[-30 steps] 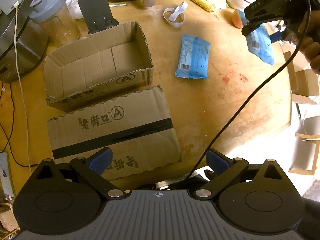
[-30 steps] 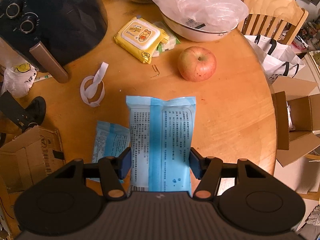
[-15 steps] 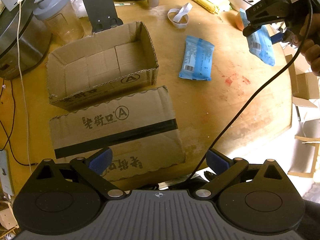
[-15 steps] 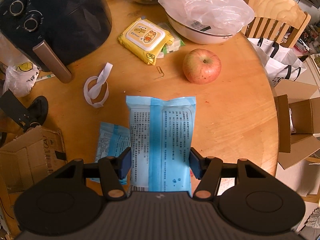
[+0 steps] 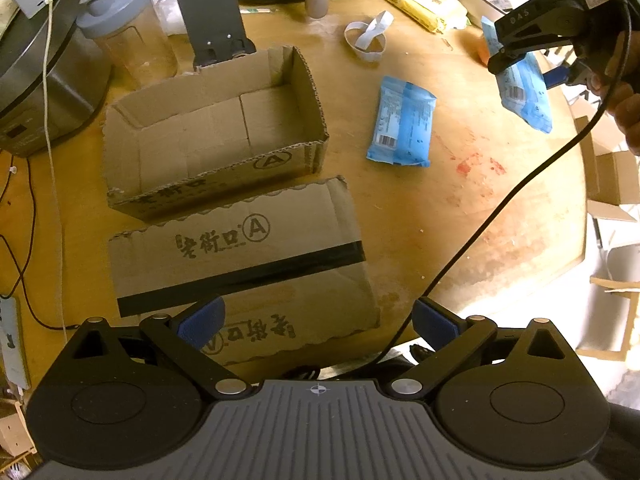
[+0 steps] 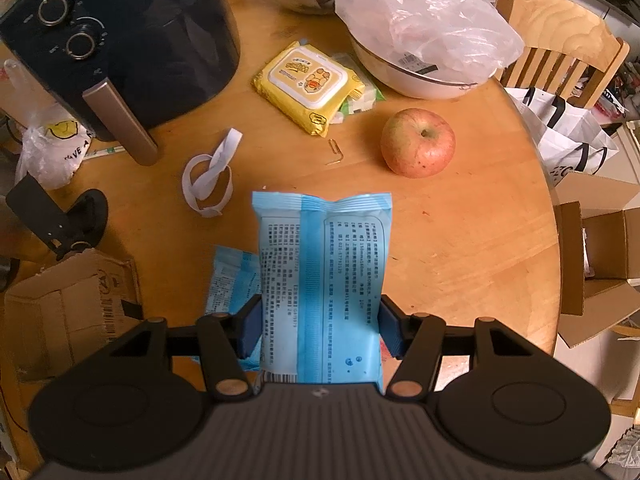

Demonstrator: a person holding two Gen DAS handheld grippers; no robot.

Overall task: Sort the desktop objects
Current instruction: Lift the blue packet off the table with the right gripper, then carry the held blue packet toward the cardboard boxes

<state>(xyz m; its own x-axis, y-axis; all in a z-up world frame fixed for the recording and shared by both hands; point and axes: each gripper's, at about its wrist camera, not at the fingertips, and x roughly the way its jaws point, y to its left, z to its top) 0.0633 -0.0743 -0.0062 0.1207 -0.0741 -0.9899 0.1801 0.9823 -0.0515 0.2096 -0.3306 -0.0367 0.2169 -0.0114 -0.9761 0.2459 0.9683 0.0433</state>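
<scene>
- Since the earlier frames little has changed: both wrist views shifted only slightly; the held pack sits the same between the pads, and the left gripper's spread is unchanged.
- Right gripper [image 6: 320, 328]: pinching a blue wipes pack [image 6: 322, 280] across its short width, pads on both side edges. Pack's long axis runs fwd along the fingers, pointing down at the table [image 6: 480, 248]. Pack hangs clear of the surface, near the table's right edge in the left wrist view.
- Left gripper [image 5: 318, 322]: spread wide, nothing between the fingers, hovering above the flat cardboard lid [image 5: 240, 256] at the near edge.
- Second blue pack [image 5: 402, 122]: flat on the table, mid-table, just right of the open cardboard box [image 5: 312, 120].
- Key relation: the box lies left of the right gripper, w/ the second pack between them. Probable next move: carry the held pack leftward over the box's right wall, then release.
- Left gripper is nearer the box, but the right one has the load.
- Apple [image 6: 418, 142] and yellow wipes pack [image 6: 308, 84] lie untouched toward the far edge.
</scene>
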